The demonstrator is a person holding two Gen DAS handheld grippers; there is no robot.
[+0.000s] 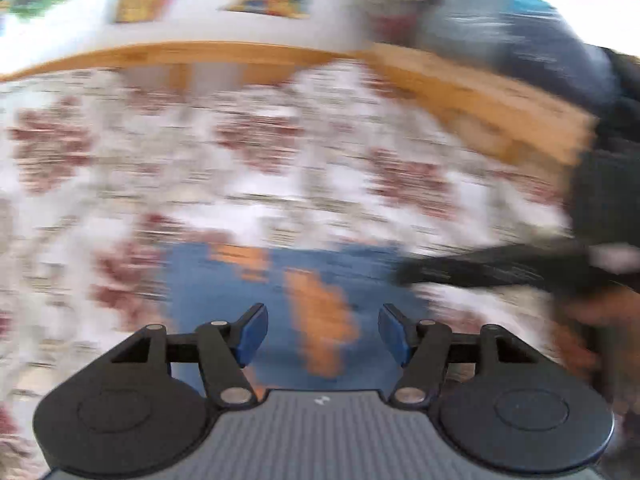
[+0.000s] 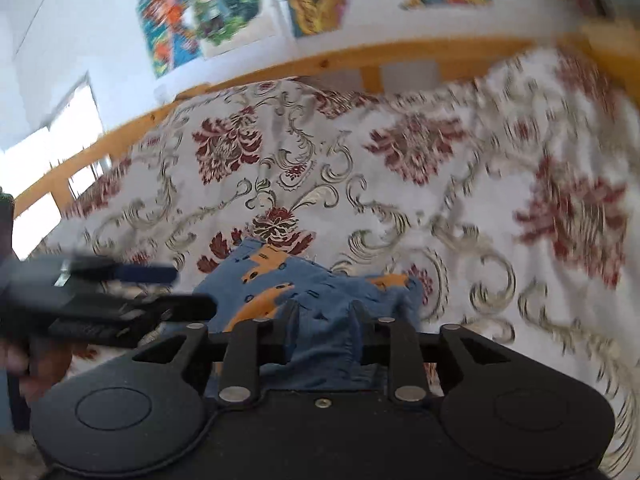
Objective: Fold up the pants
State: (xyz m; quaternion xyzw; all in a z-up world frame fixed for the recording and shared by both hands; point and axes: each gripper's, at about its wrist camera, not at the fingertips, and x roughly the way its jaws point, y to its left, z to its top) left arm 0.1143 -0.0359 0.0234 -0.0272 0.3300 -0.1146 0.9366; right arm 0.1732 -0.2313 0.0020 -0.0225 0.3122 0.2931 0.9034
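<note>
The pants (image 2: 304, 292) are small, blue with orange car prints, and lie on the floral bedspread (image 2: 360, 168). My right gripper (image 2: 322, 312) is shut on a bunched fold of the pants. My left gripper (image 1: 322, 332) is open and empty, hovering just above the pants (image 1: 280, 300) in a heavily blurred view. The left gripper also shows in the right wrist view (image 2: 160, 288), to the left of the pants. The right gripper shows in the left wrist view (image 1: 480, 268) as a dark blurred shape at the right.
A wooden bed rail (image 2: 360, 56) runs along the far edge of the bed. Colourful pictures (image 2: 208, 12) hang on the white wall behind. A window (image 2: 52, 140) is at the left.
</note>
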